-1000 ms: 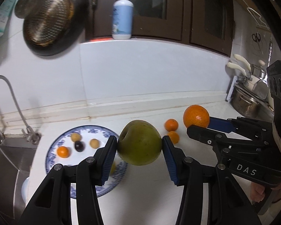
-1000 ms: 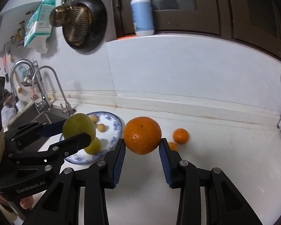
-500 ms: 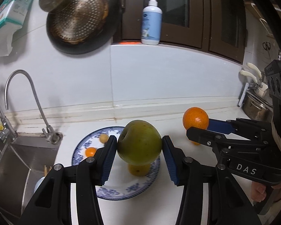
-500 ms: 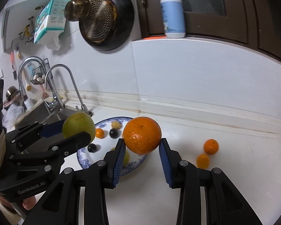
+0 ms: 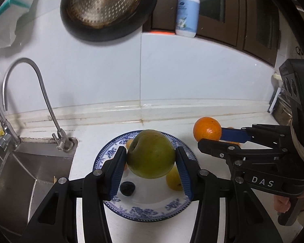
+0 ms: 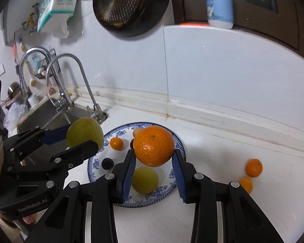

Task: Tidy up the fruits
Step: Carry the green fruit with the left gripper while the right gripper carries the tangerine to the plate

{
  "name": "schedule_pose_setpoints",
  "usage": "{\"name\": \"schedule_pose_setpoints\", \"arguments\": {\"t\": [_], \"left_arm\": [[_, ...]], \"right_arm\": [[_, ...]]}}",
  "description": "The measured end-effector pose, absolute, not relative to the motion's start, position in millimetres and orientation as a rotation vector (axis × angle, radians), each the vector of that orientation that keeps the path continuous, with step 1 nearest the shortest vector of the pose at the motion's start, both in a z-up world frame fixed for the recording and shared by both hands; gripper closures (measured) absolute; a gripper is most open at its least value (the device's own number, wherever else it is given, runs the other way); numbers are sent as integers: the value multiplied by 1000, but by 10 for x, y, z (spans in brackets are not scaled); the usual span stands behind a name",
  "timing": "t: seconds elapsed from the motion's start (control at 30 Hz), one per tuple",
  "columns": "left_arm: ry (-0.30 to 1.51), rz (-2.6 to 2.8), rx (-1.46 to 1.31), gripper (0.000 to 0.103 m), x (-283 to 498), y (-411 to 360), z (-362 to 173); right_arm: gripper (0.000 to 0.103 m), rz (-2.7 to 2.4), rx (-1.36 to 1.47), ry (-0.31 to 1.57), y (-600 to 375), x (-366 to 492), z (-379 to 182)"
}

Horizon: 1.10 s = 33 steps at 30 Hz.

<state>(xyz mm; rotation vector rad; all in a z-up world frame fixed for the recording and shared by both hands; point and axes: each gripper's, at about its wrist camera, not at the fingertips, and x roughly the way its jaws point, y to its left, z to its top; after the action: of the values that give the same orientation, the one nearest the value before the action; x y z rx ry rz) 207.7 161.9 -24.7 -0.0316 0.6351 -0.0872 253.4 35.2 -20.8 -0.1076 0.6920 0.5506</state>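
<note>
Fruits first: the left gripper (image 5: 150, 158) clenches a green pear (image 5: 151, 154), the right gripper (image 6: 154, 158) an orange (image 6: 154, 145). Over the last second both have swung from the open counter (image 6: 233, 145) to hang above the plate (image 5: 148, 212), where small fruits already lie. Two small oranges (image 6: 253, 167) remain on the counter. Lowering and releasing looks next.

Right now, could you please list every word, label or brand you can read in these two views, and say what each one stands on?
"DAS": white letters on the black body of the right gripper, shut on the large orange.
"GenRobot.AI": on the black body of the left gripper, shut on the green pear.
White and blue pump bottle: label print too blurred.
Teal and white tissue pack: print too small.
</note>
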Motion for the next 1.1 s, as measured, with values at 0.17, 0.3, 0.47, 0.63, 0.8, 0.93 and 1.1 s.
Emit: {"name": "schedule_pose_setpoints", "arguments": {"t": [0.17, 0.3, 0.47, 0.63, 0.8, 0.93, 1.1], "left_arm": [[680, -96, -49, 55, 2239, 1707, -409], [720, -99, -63, 55, 2355, 1750, -555], [766, -100, -68, 55, 2474, 1764, -715], [798, -96, -74, 55, 2568, 1782, -838], [820, -96, -81, 55, 2637, 1790, -917], [837, -91, -76, 54, 2686, 1787, -956], [826, -91, -69, 54, 2691, 1778, -918]], "right_arm": [[65, 559, -112, 752, 459, 2743, -367], [65, 558, -98, 799, 497, 2908, -512], [65, 562, -67, 854, 497, 3072, -655], [65, 571, -71, 895, 517, 3199, -750], [65, 580, -73, 936, 538, 3289, -855], [65, 580, -69, 941, 551, 3321, -883], [65, 581, -62, 924, 545, 3310, -838]]}}
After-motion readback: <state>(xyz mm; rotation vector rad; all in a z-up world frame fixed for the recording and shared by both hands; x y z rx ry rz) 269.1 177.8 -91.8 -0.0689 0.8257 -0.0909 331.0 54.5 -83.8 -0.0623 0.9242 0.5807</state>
